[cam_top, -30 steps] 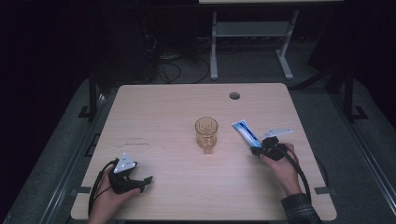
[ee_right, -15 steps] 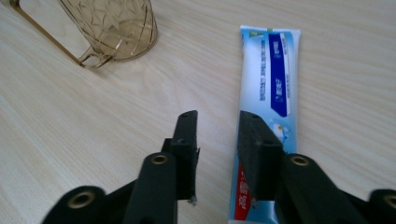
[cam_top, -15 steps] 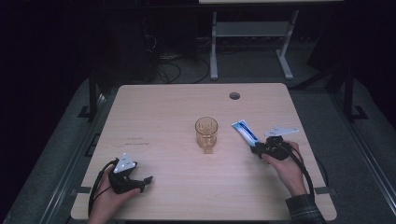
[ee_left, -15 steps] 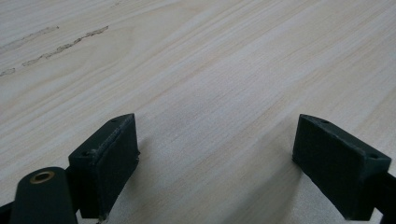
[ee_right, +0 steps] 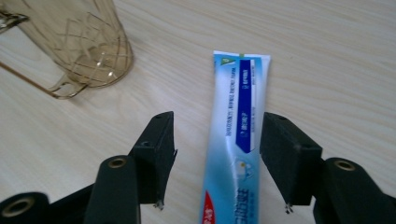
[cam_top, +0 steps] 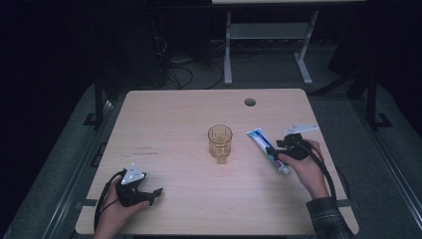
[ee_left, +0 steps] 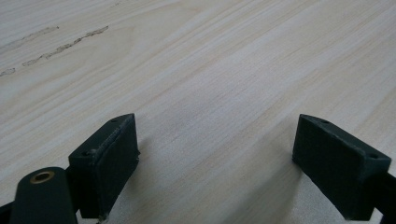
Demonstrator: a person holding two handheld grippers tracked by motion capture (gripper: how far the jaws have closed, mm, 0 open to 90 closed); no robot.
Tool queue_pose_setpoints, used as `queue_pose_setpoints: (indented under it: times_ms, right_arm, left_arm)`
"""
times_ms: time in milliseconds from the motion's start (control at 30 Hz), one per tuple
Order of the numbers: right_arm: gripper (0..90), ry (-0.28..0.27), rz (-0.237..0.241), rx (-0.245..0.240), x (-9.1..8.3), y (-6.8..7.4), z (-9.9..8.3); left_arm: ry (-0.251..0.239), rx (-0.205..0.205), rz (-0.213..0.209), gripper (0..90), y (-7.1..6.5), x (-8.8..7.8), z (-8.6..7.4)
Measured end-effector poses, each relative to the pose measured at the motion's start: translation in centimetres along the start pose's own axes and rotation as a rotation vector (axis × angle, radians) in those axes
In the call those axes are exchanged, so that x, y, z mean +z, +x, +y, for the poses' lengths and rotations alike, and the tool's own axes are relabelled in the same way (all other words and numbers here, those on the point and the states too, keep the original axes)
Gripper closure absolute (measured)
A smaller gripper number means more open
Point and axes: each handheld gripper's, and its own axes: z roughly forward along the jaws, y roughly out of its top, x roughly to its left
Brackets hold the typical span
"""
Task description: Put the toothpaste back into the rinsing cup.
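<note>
A blue and white toothpaste tube (cam_top: 263,146) lies flat on the wooden table (cam_top: 169,124), right of an amber patterned glass cup (cam_top: 220,142). My right gripper (cam_top: 273,151) hovers low over the tube's near half. Its jaws have just been opening and now stand on either side of the tube (ee_right: 236,135) without pressing it. The right gripper (ee_right: 217,135) points toward the tube's flat crimped end, and the cup (ee_right: 84,42) stands to the upper left. My left gripper (cam_top: 155,194) rests near the front left of the table. The left gripper (ee_left: 215,154) is open with bare wood between its jaws.
A round cable hole (cam_top: 250,102) sits near the table's far edge. A white-legged stand (cam_top: 229,55) and cables lie on the dark floor beyond the table. Faint pencil marks (cam_top: 147,151) show left of the cup.
The right gripper's jaws have parted from the tube and the hand has lifted slightly. The tube stays on the table. The left hand has not moved.
</note>
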Motion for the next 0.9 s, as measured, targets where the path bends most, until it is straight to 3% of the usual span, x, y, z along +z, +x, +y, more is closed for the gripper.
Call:
queue_pose_setpoints:
  times_ms: [233,733,900]
  right_arm:
    - [42.9,0.021,-0.031,-0.010,0.7,-0.6,1.0]
    - [38.7,0.074,-0.018,0.017,3.3,-1.7,3.1]
    - [38.8,0.088,-0.020,0.004,4.1,-1.7,4.1]
  left_arm:
    - [-0.001,-0.001,0.000,13.2,0.0,0.0,0.0]
    - [0.001,0.002,0.000,13.2,0.0,0.0,0.0]
    - [0.001,0.001,0.000,13.2,0.0,0.0,0.0]
